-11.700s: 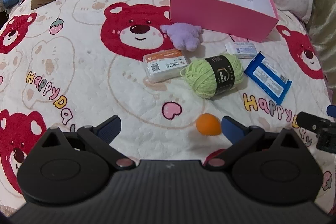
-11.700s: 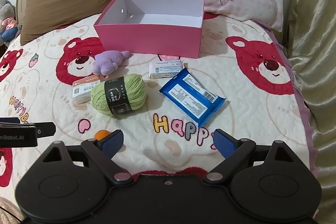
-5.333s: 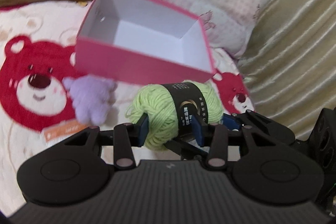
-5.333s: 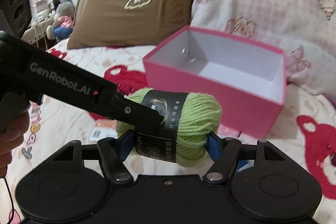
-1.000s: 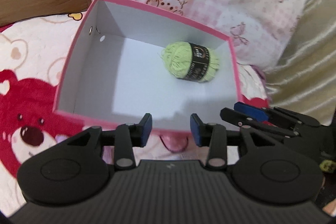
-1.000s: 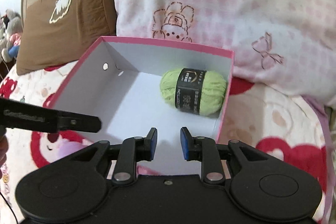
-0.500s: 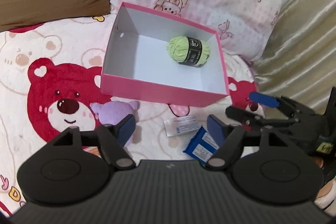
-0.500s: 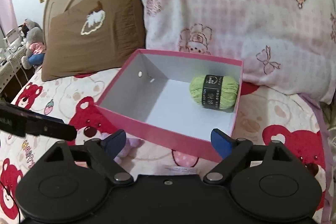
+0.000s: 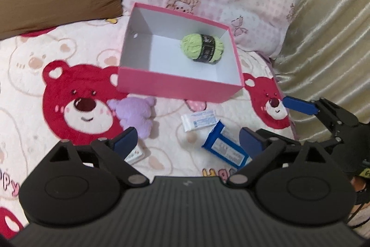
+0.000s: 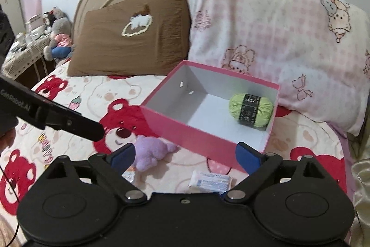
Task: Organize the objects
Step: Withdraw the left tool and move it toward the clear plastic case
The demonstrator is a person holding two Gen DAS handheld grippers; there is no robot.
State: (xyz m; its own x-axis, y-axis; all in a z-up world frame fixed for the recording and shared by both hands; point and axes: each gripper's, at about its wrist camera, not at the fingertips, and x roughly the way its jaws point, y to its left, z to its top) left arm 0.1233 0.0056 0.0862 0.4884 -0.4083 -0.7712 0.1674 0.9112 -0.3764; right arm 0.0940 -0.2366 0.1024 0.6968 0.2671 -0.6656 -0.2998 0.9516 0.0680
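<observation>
A ball of light green yarn with a black paper band (image 9: pixel 202 48) lies on its side inside the open pink cardboard box with a white interior (image 9: pixel 175 88). In the left wrist view, its long axis runs left to right across the frame, dipping slightly to the right, and it sits in the box's upper right corner, close to the far and right walls. The yarn is the box's only visible content.

In front of the box, on the cream bedspread printed with red bears (image 9: pixel 57 61), lie a small lilac plush toy (image 9: pixel 136 116) at centre left, a small white printed packet (image 9: pixel 200 119) at centre, and a blue foil packet with a white label (image 9: pixel 225 148) just below and right of it.

The left gripper (image 9: pixel 188 142) spans the lower frame with jaws opening, released, with nothing between the blue pads. The right gripper (image 10: pixel 185 156) is likewise opening and empty; it hangs in front of the box's near wall.

A brown pillow (image 10: pixel 131 38) and a pink checked pillow (image 10: pixel 266 34) stand behind the box.
</observation>
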